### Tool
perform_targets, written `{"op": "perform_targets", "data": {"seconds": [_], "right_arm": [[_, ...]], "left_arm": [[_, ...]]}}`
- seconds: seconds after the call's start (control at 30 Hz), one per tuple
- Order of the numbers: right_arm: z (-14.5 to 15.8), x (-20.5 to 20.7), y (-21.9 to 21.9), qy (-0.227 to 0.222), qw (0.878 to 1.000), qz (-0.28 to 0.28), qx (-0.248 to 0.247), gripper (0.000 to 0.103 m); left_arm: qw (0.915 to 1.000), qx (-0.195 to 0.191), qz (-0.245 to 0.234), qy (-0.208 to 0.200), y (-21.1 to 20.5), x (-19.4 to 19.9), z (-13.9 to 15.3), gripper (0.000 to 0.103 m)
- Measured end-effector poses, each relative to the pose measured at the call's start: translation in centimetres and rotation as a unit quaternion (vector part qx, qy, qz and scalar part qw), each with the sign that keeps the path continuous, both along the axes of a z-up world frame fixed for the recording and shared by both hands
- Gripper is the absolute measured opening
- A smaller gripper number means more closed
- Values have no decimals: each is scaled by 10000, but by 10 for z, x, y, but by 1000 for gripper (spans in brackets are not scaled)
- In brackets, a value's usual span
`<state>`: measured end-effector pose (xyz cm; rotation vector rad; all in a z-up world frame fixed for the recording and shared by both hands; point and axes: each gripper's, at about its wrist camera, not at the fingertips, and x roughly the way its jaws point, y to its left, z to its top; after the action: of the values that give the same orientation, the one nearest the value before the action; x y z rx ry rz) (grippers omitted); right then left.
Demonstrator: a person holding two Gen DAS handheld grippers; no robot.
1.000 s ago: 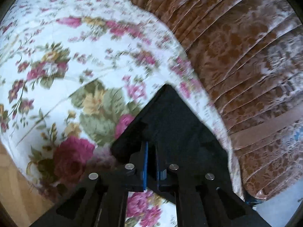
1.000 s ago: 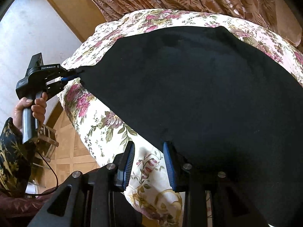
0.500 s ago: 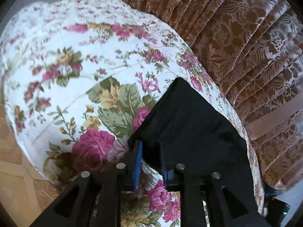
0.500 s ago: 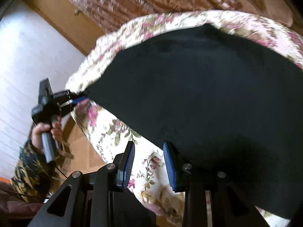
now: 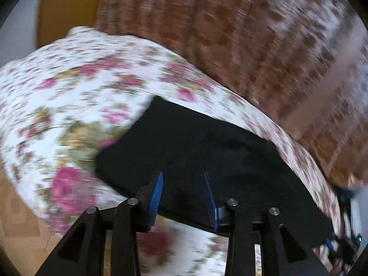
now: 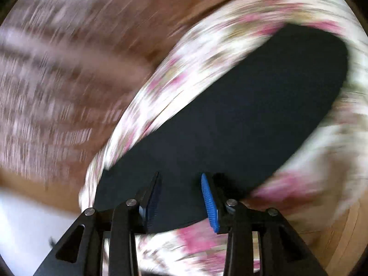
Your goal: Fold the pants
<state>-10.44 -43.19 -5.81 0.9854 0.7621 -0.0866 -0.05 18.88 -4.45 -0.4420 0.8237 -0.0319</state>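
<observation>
The black pants [image 5: 202, 151] lie flat on a floral bedspread [image 5: 76, 96]. In the left wrist view my left gripper [image 5: 182, 179] is open, its blue pads [image 5: 156, 193] spread apart just above the pants' near edge. In the right wrist view the pants [image 6: 241, 119] stretch away as a long dark shape. My right gripper [image 6: 180, 181] is open over their near end, holding nothing. Both views are blurred by motion.
Brown patterned curtains [image 5: 253, 34] hang behind the bed. Wooden floor [image 5: 20, 225] shows beside the bed at lower left, and in the right wrist view [image 6: 340, 234] at lower right. The bedspread [image 6: 184, 69] surrounds the pants.
My left gripper let go of the pants' corner and opened wide. Both grippers swung fast; the right one now looks along the pants toward the curtains.
</observation>
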Motion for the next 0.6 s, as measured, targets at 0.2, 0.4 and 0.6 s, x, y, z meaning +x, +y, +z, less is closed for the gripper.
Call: {"op": "perform_targets", "data": {"seconds": [0.2, 0.4, 0.6], "right_arm": [[-31, -55, -84, 52, 9870, -1530, 499, 38], [-52, -61, -109, -142, 9794, -1837, 828, 38], [-62, -62, -119, -397, 9759, -1915, 964, 30]], "left_arm": [[9950, 22, -979, 218, -76, 20, -7, 35], [9869, 91, -1574, 330, -126, 22, -10, 35], [9811, 251, -1873, 419, -151, 22, -13, 37]]}}
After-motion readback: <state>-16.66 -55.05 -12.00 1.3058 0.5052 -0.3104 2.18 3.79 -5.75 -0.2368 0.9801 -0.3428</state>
